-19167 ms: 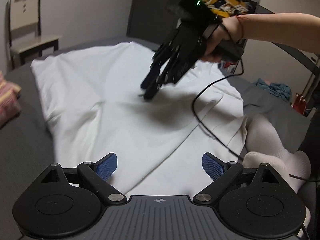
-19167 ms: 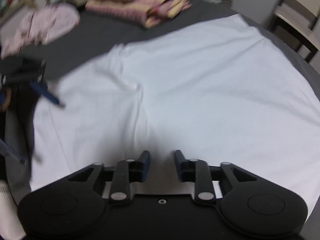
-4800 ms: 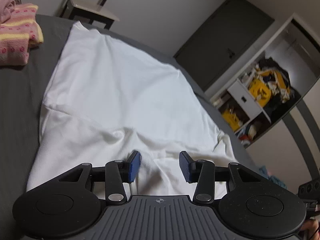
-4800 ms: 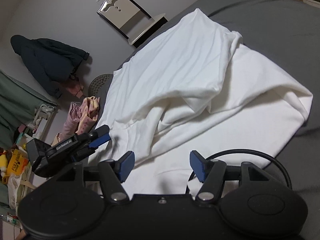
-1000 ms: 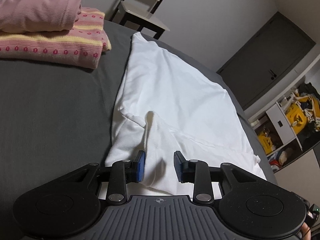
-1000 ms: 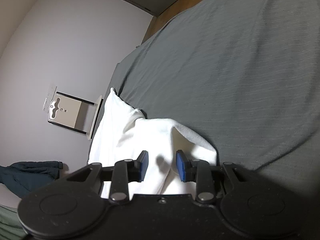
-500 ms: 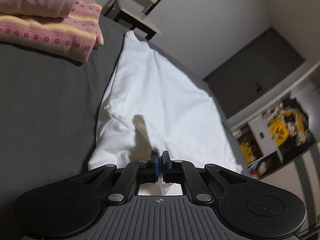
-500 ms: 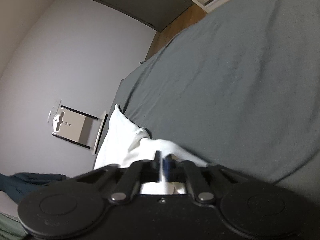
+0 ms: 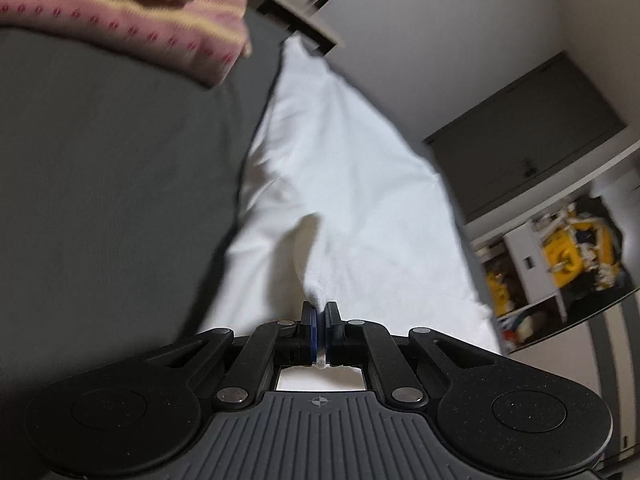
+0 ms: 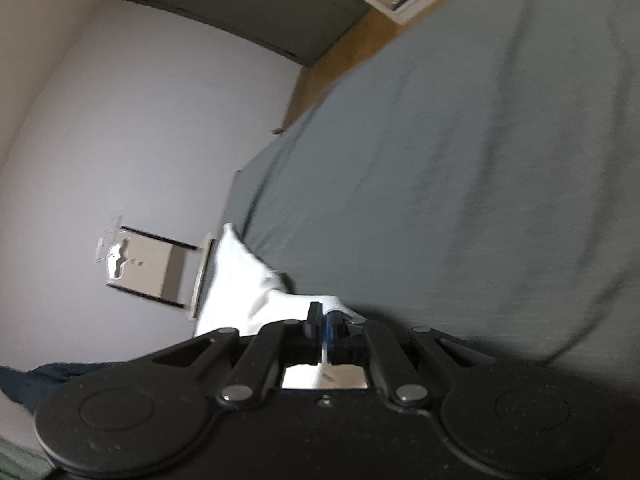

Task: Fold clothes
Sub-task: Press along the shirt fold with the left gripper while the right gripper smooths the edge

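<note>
Grey bedding (image 9: 112,184) fills the near ground under us, and a dark cupboard door (image 9: 532,136) and pale walls close off the room behind. On the far left of the left wrist view we see a stack of folded pink knitwear (image 9: 132,24) lying on the bedding, blurred, with a pale chair (image 9: 304,4) just beyond it. Further right the white T-shirt (image 9: 344,168) stretches away from us across the bed, and a ridge of its cloth rises toward our left gripper (image 9: 319,316) — its blue-padded fingers (image 9: 308,324) are pressed together on that pinch of fabric, a sliver of white showing between them. At the right edge stands an open white shelf unit (image 9: 532,252) with yellow things in it.

In the right wrist view we see the chair (image 10: 148,268) against the wall on the left, then a narrow wedge of the white T-shirt (image 10: 236,276) running from the bed's far edge down to our right gripper (image 10: 321,320). Its fingers are likewise clamped together on a fold of the shirt. To the right — nothing but grey bedding (image 10: 460,200), and a strip of wooden floor (image 10: 344,56) above it.
</note>
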The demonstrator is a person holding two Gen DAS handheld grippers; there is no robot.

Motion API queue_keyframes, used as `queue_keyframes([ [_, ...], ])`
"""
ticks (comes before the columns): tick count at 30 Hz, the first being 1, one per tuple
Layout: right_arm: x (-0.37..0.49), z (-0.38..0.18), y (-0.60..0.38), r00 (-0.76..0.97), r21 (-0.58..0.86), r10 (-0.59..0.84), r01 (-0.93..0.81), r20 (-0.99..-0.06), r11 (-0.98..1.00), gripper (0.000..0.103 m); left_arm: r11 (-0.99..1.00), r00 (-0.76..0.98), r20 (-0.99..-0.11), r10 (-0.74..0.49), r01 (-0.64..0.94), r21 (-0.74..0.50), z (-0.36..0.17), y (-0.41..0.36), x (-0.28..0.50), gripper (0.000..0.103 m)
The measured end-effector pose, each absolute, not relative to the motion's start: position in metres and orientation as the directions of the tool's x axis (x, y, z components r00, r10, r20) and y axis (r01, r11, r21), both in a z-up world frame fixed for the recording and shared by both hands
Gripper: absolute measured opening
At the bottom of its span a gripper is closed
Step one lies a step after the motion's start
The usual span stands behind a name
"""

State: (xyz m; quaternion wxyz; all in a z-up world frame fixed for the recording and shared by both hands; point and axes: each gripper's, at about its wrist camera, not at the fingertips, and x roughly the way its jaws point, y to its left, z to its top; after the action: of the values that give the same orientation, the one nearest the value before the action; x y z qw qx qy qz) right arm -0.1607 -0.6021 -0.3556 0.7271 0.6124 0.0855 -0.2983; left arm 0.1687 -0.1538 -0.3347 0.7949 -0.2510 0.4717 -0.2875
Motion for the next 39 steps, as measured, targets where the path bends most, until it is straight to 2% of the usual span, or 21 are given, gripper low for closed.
queue_keyframes([
  [3,-0.164,-0.367,-0.604,0.799,0.841,-0.325,0.541,-0.506,0.019,0.002,0.724,0.388,-0.621,-0.681,0.232,-0.650,-0.336,-0.157,0.165,0.003],
  [8,-0.175,-0.391,-0.605,0.820,0.886,-0.337,0.439,-0.462,-0.148,0.002,0.740,0.382,-0.639,-0.668,0.247,-0.626,-0.340,-0.162,0.165,0.003],
  [14,-0.169,-0.381,-0.607,0.810,0.864,-0.316,0.500,-0.493,-0.067,0.002,0.776,0.380,-0.676,-0.631,0.310,-0.550,-0.328,-0.172,0.156,0.003],
  [18,-0.164,-0.375,-0.611,0.806,0.841,-0.283,0.541,-0.520,-0.004,0.003,0.769,0.374,-0.672,-0.639,0.287,-0.571,-0.329,-0.166,0.158,0.003],
  [21,-0.162,-0.366,-0.610,0.792,0.814,-0.276,0.578,-0.545,0.053,0.008,0.762,0.356,-0.676,-0.645,0.245,-0.599,-0.333,-0.163,0.163,0.003],
  [24,-0.170,-0.356,-0.607,0.786,0.803,-0.265,0.592,-0.559,0.063,0.022,0.781,0.366,-0.690,-0.624,0.257,-0.570,-0.326,-0.163,0.160,0.004],
  [25,-0.173,-0.353,-0.606,0.784,0.803,-0.259,0.594,-0.565,0.047,0.032,0.790,0.375,-0.696,-0.612,0.254,-0.558,-0.322,-0.163,0.161,0.004],
  [26,-0.178,-0.350,-0.605,0.774,0.797,-0.257,0.603,-0.578,0.026,0.048,0.800,0.385,-0.702,-0.599,0.252,-0.545,-0.318,-0.163,0.161,0.004],
  [27,-0.183,-0.346,-0.603,0.762,0.788,-0.256,0.616,-0.595,0.003,0.049,0.809,0.404,-0.702,-0.587,0.256,-0.529,-0.313,-0.161,0.160,0.004],
  [30,-0.184,-0.323,-0.595,0.763,0.770,-0.264,0.630,-0.590,0.101,0.050,0.839,0.521,-0.659,-0.542,0.298,-0.455,-0.290,-0.160,0.159,0.004],
  [34,-0.142,-0.287,-0.580,0.822,0.707,-0.264,0.570,-0.505,0.419,0.049,0.743,0.528,-0.524,-0.668,0.451,-0.494,-0.276,-0.182,0.157,0.004],
  [35,-0.129,-0.283,-0.579,0.827,0.685,-0.259,0.559,-0.499,0.467,0.048,0.720,0.505,-0.513,-0.694,0.481,-0.500,-0.280,-0.192,0.158,0.004],
  [39,-0.071,-0.287,-0.599,0.827,0.654,-0.204,0.543,-0.523,0.526,0.038,0.752,0.480,-0.586,-0.653,0.509,-0.420,-0.309,-0.227,0.169,0.004],
])
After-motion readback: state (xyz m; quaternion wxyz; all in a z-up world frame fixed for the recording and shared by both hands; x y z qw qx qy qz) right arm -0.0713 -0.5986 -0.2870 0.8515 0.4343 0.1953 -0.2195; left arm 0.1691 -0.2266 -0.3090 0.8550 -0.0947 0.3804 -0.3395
